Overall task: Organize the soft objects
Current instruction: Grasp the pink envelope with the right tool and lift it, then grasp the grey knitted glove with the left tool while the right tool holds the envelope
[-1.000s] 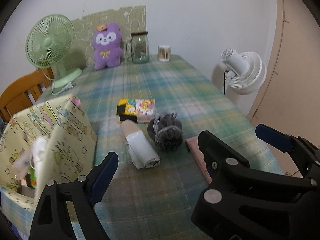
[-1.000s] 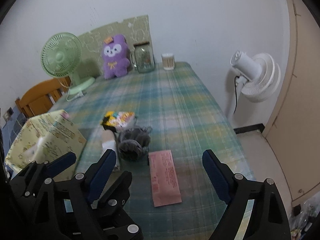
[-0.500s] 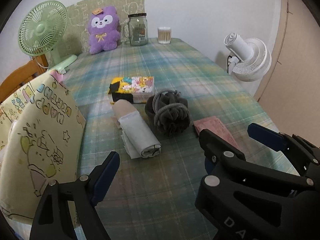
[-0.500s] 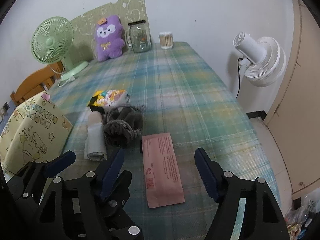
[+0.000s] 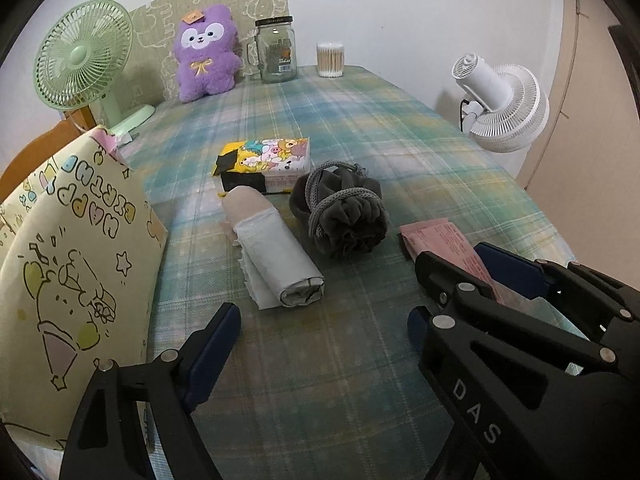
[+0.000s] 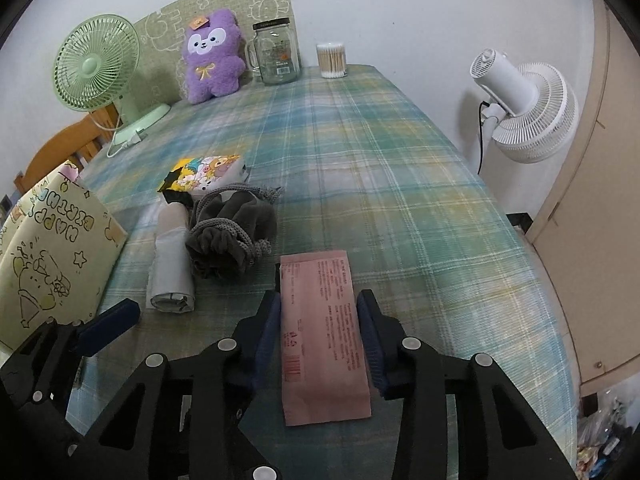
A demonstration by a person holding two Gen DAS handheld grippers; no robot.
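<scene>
The right tool (image 6: 320, 336) has just been closing, and its blue pads now sit against both long edges of the pink packet (image 6: 322, 332), which lies flat on the plaid surface (image 6: 400, 184) near its front edge. In the left wrist view only the far end of that packet shows, the rest hidden behind the right tool's black frame. The left tool (image 5: 320, 328) hangs with its jaws wide and nothing between them (its fingers frame bare cloth just in front of the white roll (image 5: 276, 264)). That roll lies beside the grey pouch (image 5: 344, 216), touching or nearly so, with the cartoon tissue pack (image 5: 264, 160) just behind both. A yellow gift bag (image 5: 76, 264) stands at the left edge of the surface. Along the far wall sit a green fan (image 5: 84, 60), a purple plush (image 5: 206, 58), a glass jar (image 5: 276, 50) and a tub of cotton swabs (image 5: 330, 59). A white fan (image 6: 524, 104) stands off the right side.
</scene>
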